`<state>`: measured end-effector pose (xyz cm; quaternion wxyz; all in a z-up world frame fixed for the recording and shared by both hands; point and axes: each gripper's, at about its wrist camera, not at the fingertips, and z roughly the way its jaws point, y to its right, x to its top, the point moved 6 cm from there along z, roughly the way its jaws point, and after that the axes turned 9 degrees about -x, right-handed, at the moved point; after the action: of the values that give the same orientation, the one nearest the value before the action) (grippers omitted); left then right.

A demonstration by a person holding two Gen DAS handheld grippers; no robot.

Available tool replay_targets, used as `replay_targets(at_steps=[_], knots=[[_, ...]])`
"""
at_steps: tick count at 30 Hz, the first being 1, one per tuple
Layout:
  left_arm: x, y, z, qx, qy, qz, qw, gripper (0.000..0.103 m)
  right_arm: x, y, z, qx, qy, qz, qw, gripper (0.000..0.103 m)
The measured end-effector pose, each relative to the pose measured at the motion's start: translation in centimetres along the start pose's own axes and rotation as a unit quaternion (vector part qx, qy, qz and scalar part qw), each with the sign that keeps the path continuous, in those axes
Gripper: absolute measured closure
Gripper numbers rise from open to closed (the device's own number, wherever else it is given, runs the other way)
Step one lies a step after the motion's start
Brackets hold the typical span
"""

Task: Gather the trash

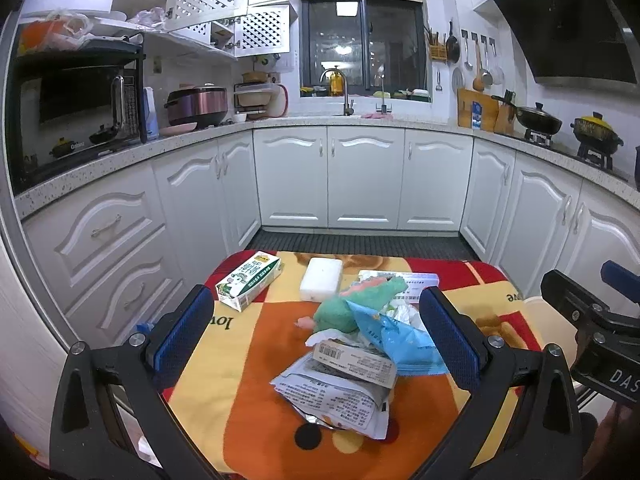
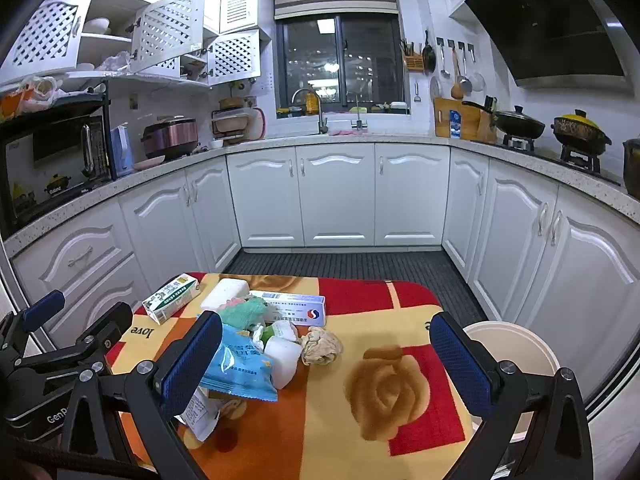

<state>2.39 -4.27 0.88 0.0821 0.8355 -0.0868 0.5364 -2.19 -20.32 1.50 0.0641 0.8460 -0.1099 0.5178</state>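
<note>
In the left wrist view, the left gripper (image 1: 316, 332) hangs above a surface covered by a red, orange and yellow blanket (image 1: 256, 360), its blue-padded fingers (image 1: 184, 326) spread wide and holding nothing. Between them lies the trash: a torn printed foil packet (image 1: 336, 396), a crumpled blue plastic wrapper (image 1: 400, 340) and a green cloth scrap (image 1: 352, 300). Farther off lie a green-and-white carton (image 1: 248, 280) and a white foam block (image 1: 321, 279).

In the right wrist view, the right gripper (image 2: 326, 364) also stands wide and empty. A crumpled beige paper ball (image 2: 321, 346) sits between its fingers (image 2: 460, 364), just beside a white foam chunk (image 2: 284, 360). A cream round bin (image 2: 516, 344) stands off the surface's right edge.
</note>
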Motion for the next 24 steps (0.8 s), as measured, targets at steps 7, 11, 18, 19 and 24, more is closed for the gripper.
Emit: replay_targets(at_steps=[7,11,18,19,24], knots=[[0.1,-0.1,-0.8,-0.005,0.000,-0.003,1.0000,0.001,0.2,-0.1,0.0,0.001,-0.001,-0.001,1.000,0.000],[0.0,-0.3,-1.0,-0.005,-0.001,-0.005,1.0000,0.001,0.1,-0.1,0.2,-0.001,0.000,-0.003,1.000,0.000],[0.6,-0.9,-1.0,-0.001,-0.004,-0.006,1.0000,0.001,0.2,0.3,0.4,0.000,-0.001,0.004,1.000,0.000],[0.6,-0.9,-1.1,-0.001,-0.004,-0.006,1.0000,0.001,0.2,0.3,0.4,0.000,-0.002,0.004,1.000,0.000],[0.4,-1.0,-1.0,0.001,-0.005,-0.009,0.9999,0.001,0.5,0.3,0.4,-0.003,0.002,0.002,1.000,0.000]])
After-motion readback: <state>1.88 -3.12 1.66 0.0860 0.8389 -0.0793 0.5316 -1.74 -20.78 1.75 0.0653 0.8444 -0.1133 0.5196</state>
